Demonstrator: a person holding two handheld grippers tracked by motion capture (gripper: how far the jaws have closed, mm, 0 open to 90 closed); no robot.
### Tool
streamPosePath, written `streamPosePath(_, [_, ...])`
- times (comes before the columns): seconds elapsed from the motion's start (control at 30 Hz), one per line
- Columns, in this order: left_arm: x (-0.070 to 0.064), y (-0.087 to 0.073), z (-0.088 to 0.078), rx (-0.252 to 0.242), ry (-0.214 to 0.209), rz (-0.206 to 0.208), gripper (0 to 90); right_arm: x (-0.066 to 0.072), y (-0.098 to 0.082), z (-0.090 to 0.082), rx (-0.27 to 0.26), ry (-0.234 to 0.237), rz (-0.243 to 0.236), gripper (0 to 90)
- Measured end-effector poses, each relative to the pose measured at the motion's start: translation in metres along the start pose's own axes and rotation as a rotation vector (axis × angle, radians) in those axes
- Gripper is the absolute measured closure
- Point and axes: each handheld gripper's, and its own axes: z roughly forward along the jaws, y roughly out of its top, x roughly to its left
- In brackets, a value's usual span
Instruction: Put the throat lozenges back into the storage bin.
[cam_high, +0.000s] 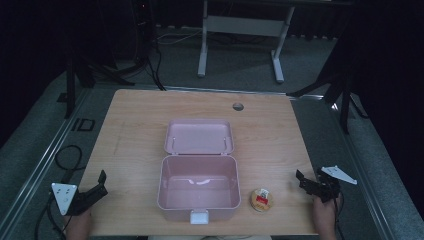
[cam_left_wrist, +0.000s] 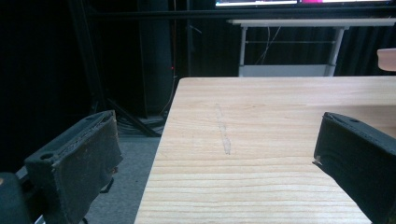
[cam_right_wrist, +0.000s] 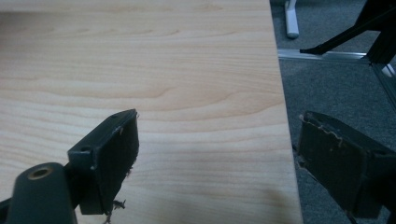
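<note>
At the bottom of the high view, lower left, the left gripper (cam_high: 98, 186) sits in the person's hand at the near left corner of the light wooden table (cam_high: 135, 125), its black jaws spread apart with nothing between them; in the left gripper view (cam_left_wrist: 217, 154) those same jaws stand wide at the frame's lower corners, bare wood grain and the table's left edge between them, dark floor beyond; at the lower right of the high view the right gripper (cam_high: 304, 181) hovers by the table's right edge, likewise released and empty; in the right gripper view (cam_right_wrist: 217, 154) one jaw lies over the wood and the other over the grey carpet past the edge. Moving inward from the right gripper, a small round tin with a tan lid and red label (cam_high: 261, 199) rests on the table, near but apart from that gripper and just beside the box's right wall; in the lower middle stands the open pale pink plastic box (cam_high: 166, 187), empty inside, a white latch at its front, its hinged lid (cam_high: 199, 136) lying open flat behind it toward the frame's centre.
</note>
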Motion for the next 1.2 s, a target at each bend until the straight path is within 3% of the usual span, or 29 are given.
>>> streamPosePath(0.13, [0.001, 0.0, 0.0, -0.002, -0.006, -0.007, 0.9, 0.001, 0.0, 0.0, 0.014, 0.006, -0.015, 12.7])
streamPosePath(0.23, [0.001, 0.0, -0.001, -0.004, -0.011, -0.002, 0.9, 0.003, 0.0, 0.002, 0.042, 0.046, -0.059, 13.1])
streamPosePath(0.4, [0.0, 0.0, -0.001, -0.007, -0.015, -0.004, 0.9, 0.002, 0.001, 0.002, 0.071, 0.153, -0.111, 13.4])
streamPosePath(0.47, [0.0, 0.0, -0.001, -0.006, -0.018, 0.0, 0.9, 0.0, 0.001, 0.001, 0.092, 0.225, -0.134, 13.5])
streamPosePath(0.57, [-0.001, 0.0, 0.0, 0.002, -0.013, 0.01, 0.9, -0.003, 0.001, -0.001, 0.141, 0.309, -0.178, 13.8])
streamPosePath(0.7, [-0.001, 0.0, -0.001, 0.001, -0.017, 0.009, 0.9, -0.005, 0.002, -0.005, 0.181, 0.384, -0.261, 14.5])
streamPosePath(0.77, [0.0, 0.0, -0.001, -0.005, -0.018, 0.0, 0.9, -0.005, 0.004, -0.007, 0.232, 0.427, -0.301, 14.7])
streamPosePath(0.97, [0.0, 0.0, -0.001, -0.001, -0.019, 0.003, 0.9, 0.008, 0.011, -0.015, 0.402, 0.482, -0.503, 15.8])
streamPosePath(1.07, [0.0, 0.0, -0.001, 0.0, -0.02, 0.004, 0.9, 0.013, 0.017, -0.017, 0.493, 0.51, -0.558, 15.8])
streamPosePath(1.2, [0.0, 0.0, -0.001, 0.002, -0.022, 0.003, 0.9, 0.022, 0.026, -0.021, 0.597, 0.498, -0.641, 15.7])
